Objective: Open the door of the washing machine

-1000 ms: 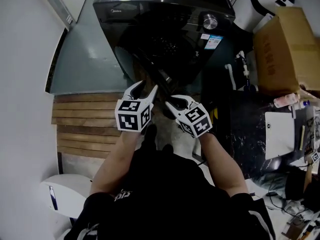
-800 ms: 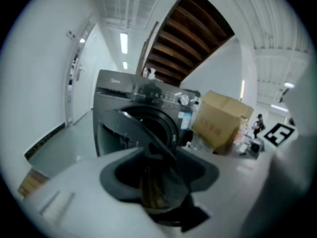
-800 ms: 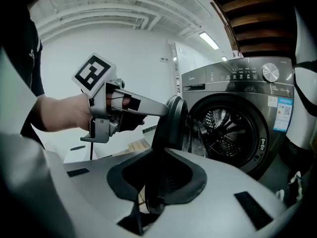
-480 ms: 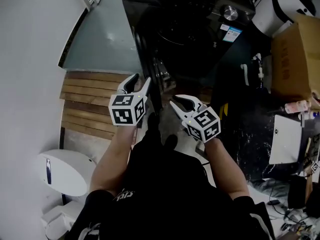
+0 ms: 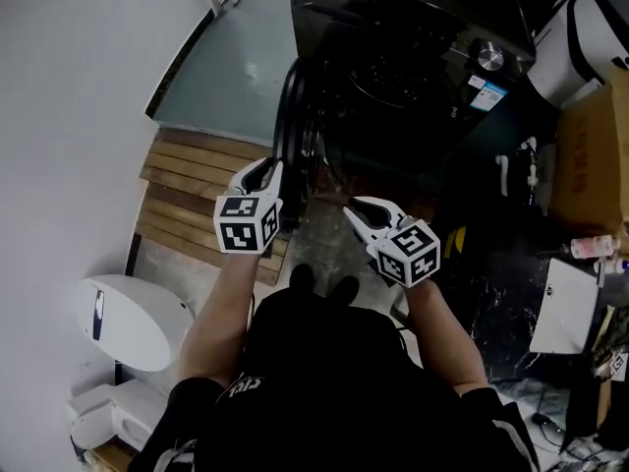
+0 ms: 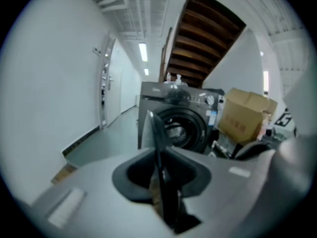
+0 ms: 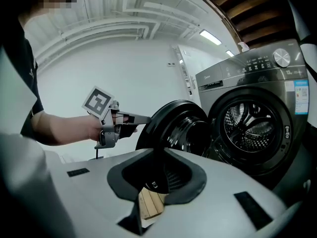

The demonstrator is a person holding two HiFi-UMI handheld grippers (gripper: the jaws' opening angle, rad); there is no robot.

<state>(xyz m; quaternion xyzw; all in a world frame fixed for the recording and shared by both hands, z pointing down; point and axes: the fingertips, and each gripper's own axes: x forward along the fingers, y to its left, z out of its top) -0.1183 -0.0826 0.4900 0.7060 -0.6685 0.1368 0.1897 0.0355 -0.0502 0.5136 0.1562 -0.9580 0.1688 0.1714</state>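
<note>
The dark front-loading washing machine (image 5: 432, 28) stands with its round door (image 5: 289, 116) swung out to the left, edge-on in the head view. The steel drum (image 7: 255, 125) shows behind it. My left gripper (image 5: 267, 169) has just been closing, and its fingers now pinch the door's rim (image 7: 148, 120). In the left gripper view the door's edge (image 6: 157, 133) runs up between the jaws. My right gripper (image 5: 362, 207) hangs to the right of the door, below the opening, shut with nothing in it.
A white wall runs along the left, with a wooden slatted floor strip (image 5: 192, 200) and a white rounded appliance (image 5: 133, 323) below it. Right of the machine are a cardboard box (image 5: 590, 155), a white panel (image 5: 565, 308) and clutter on dark floor.
The door has swung further out to the left. My left gripper moved left with it and its jaws narrowed onto the rim. The right gripper drifted a little right.
</note>
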